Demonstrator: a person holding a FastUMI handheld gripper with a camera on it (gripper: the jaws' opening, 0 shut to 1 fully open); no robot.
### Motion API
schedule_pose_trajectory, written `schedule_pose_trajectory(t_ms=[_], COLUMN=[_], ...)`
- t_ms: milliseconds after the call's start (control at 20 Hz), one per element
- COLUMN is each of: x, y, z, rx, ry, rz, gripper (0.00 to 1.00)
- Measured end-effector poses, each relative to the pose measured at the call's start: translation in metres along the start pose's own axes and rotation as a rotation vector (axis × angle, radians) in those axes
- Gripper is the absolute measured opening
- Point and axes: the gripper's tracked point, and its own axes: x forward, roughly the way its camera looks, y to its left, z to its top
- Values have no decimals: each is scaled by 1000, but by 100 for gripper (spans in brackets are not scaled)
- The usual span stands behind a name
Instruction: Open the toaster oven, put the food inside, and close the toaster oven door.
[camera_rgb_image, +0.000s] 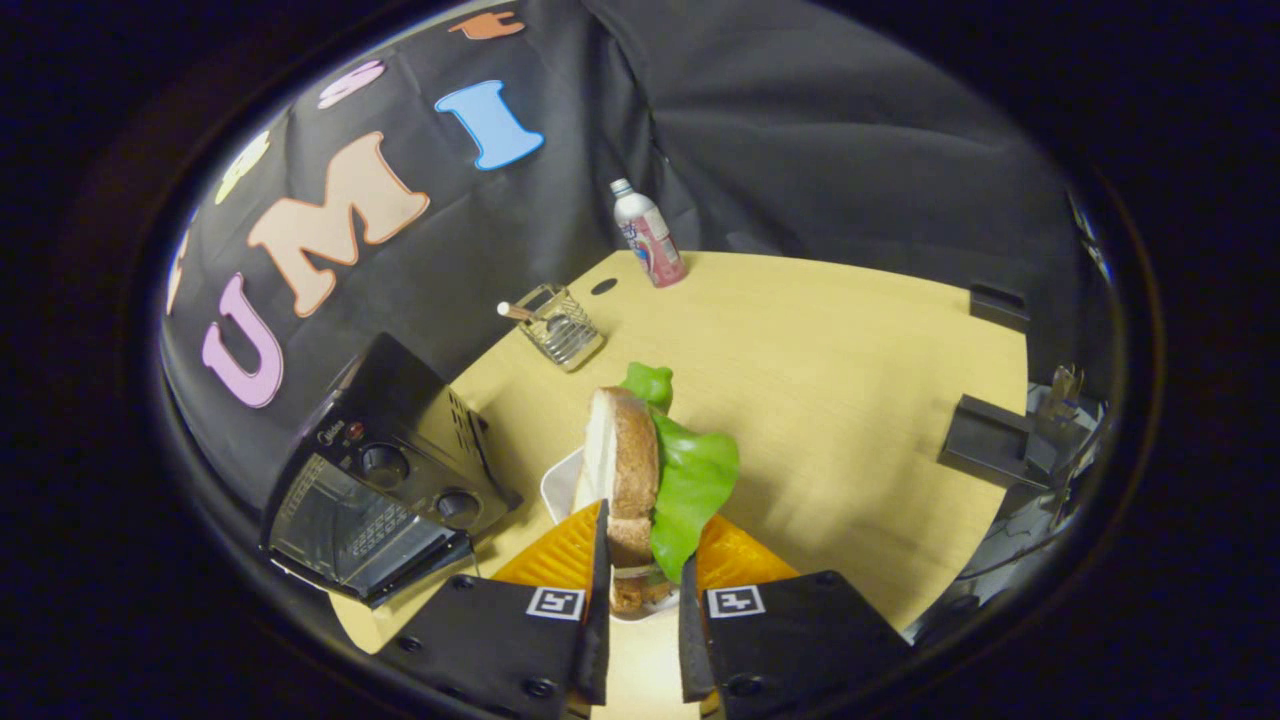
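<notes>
We have the sandwich (640, 480) pinched between our jaws (643, 600), lifted above the desk (850, 400) and white dish (560, 480). The toaster oven (380, 490) sits near left, its door seemingly shut, so opening, loading and closing apparently remain.

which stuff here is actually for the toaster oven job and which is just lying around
For the job:
- toaster oven, door open
- sandwich with lettuce, clamped in the tongs
- white dish behind it

Lying about:
- bottle
- wire holder
- black blocks on the table
</notes>
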Motion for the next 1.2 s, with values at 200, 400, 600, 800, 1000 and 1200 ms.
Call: schedule_pose_trajectory(t_ms=[200, 400, 600, 800, 1000, 1200], x=[-11, -26, -45, -60, -71, -83], y=[14, 33, 58, 86, 114, 156], z=[15, 29, 30, 5, -40, -81], rx=[46, 128, 213, 238, 233, 216], ry=[-45, -105, -123, -83, -1, 85], rz=[25, 77, 145, 211, 265, 346], gripper=[30, 30, 30, 30, 30, 30])
